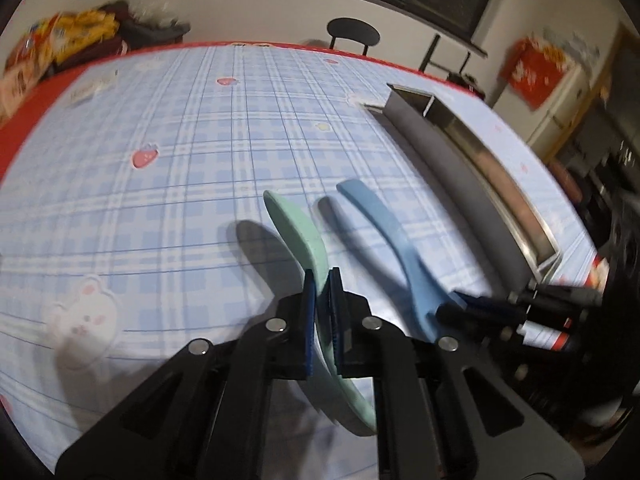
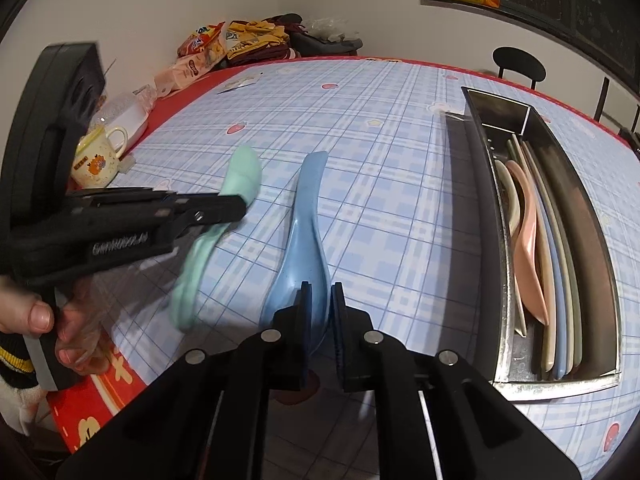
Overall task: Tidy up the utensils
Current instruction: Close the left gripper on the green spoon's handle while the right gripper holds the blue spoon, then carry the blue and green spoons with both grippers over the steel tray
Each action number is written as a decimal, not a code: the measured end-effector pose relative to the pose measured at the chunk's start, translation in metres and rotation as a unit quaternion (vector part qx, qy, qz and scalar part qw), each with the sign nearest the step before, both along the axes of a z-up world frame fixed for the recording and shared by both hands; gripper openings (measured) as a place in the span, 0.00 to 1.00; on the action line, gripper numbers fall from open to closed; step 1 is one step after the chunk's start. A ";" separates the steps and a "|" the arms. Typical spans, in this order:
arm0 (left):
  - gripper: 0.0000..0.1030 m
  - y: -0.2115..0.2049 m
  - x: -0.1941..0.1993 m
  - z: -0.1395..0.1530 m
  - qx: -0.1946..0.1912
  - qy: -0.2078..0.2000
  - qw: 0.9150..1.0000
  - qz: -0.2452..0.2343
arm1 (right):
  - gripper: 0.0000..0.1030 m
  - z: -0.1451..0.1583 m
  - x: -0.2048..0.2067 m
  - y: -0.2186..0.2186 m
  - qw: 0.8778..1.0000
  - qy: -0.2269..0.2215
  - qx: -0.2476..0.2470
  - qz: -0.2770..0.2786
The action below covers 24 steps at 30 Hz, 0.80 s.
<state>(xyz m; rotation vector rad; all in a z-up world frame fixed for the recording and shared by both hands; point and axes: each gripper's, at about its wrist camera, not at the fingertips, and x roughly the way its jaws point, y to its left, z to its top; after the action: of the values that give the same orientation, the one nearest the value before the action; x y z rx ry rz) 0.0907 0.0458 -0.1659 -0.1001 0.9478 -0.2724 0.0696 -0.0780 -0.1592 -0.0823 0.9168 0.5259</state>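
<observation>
1. In your left wrist view the bowl end of the green spoon (image 1: 298, 232) runs down behind the left tongs (image 1: 322, 280) and is partly covered by the black frame, and the picture is blurred there. The far right of this view is dark, and I cannot tell what the black and red objects there are.
2. In your right wrist view the bowl of the blue spoon (image 2: 304, 232) goes under the right tongs (image 2: 320, 292), so its lowest part is hidden. The steel tray (image 2: 480, 208) is cut by the frame edge at its near corner, and the utensils inside overlap, so I cannot count them; a pink spoon (image 2: 528, 240) is the clearest.
3. The worktop (image 2: 380, 152) has wide bare cloth beyond both spoons and between the blue spoon and the tray. Its left edge is near your left hand (image 2: 44, 312); a mug (image 2: 100, 160) and snack bags (image 2: 200, 52) stand along that side.
4. Your left tongs are closed tight on the green spoon; the pads press it on both sides. The spoon is tilted, its handle pointing away over the cloth, left of the blue spoon.
5. Your right tongs are nearly closed, with only a thin gap, over the rim of the blue spoon's bowl. The left pad lies over the bowl's edge, but I cannot tell if both pads really press it. The blue spoon lies on the cloth, between the green spoon and the tray.
</observation>
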 end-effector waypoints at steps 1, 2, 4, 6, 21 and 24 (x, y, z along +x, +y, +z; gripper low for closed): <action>0.10 0.000 -0.002 -0.001 0.006 -0.001 1.000 -0.005 | 0.11 0.000 0.000 0.000 1.000 0.000 0.001 0.001; 0.10 0.000 -0.005 -0.001 0.011 -0.005 1.000 -0.009 | 0.11 0.000 0.000 0.000 1.000 0.001 0.003 0.001; 0.10 0.002 -0.008 -0.002 0.012 -0.010 1.000 -0.012 | 0.11 -0.001 0.000 -0.001 1.000 0.003 0.007 0.001; 0.10 0.004 -0.011 -0.004 0.007 -0.017 1.000 -0.009 | 0.12 -0.001 0.001 -0.001 1.000 0.004 0.008 0.001; 0.11 0.013 -0.020 -0.007 -0.022 -0.029 0.999 -0.012 | 0.05 0.007 -0.014 0.009 0.998 -0.050 -0.022 0.012; 0.11 0.014 -0.024 -0.004 -0.024 -0.042 0.999 -0.011 | 0.05 0.009 -0.014 0.003 0.999 -0.052 -0.008 0.006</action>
<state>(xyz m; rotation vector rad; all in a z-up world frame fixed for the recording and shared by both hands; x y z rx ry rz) 0.0668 0.0596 -0.1695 -0.1219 0.8597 -0.3175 0.0558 -0.0749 -0.1505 -0.1288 0.8196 0.5198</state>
